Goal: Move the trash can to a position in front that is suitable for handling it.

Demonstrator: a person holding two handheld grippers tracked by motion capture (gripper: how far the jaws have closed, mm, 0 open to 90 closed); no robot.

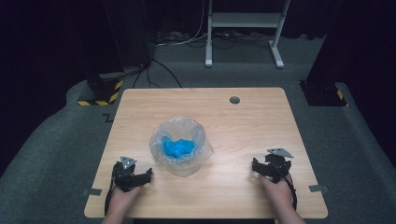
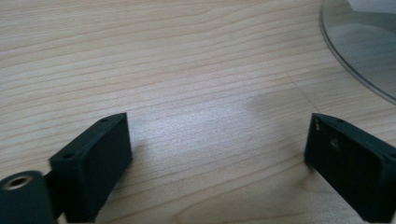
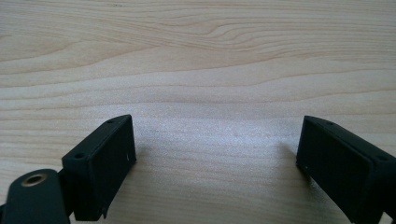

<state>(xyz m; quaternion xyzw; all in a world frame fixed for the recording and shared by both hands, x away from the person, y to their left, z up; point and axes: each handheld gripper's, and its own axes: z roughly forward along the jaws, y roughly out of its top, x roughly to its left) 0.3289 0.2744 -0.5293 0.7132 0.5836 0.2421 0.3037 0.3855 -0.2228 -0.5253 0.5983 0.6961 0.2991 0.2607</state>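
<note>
The left tool (image 1: 140, 176) sits on the wooden bench (image 1: 243, 130) at about 8 o'clock from the middle. A hand (image 1: 122, 198) holds it from below. Its two black jaws are wide apart. Nothing is between them but bare wood, as the left gripper view (image 2: 217, 156) shows. The jaws hold nothing. A grey three-cornered plate (image 1: 127, 161) sits on top of this tool.

In the middle of the bench stands a clear round tub (image 1: 180, 144) with a thin clear bag (image 1: 161, 140) lining it. The bag folds out over the rim. Something bright blue (image 1: 178, 148) lies down inside. I cannot tell what the blue thing is. The tub is just beside the left tool, at its 2 o'clock. In the left gripper view the clear curved edge of the tub (image 2: 355, 60) shows at 1 o'clock, apart from the jaws.

The right tool (image 1: 261, 169) rests at about 4 o'clock on the bench, well apart from the tub. The other hand (image 1: 279, 191) holds it. Its jaws are wide apart too, seen in the right gripper view (image 3: 217, 149). Only bare wood lies between them, and they hold nothing.

A small round grey hole (image 1: 234, 100) is in the bench at 12 o'clock.
</note>
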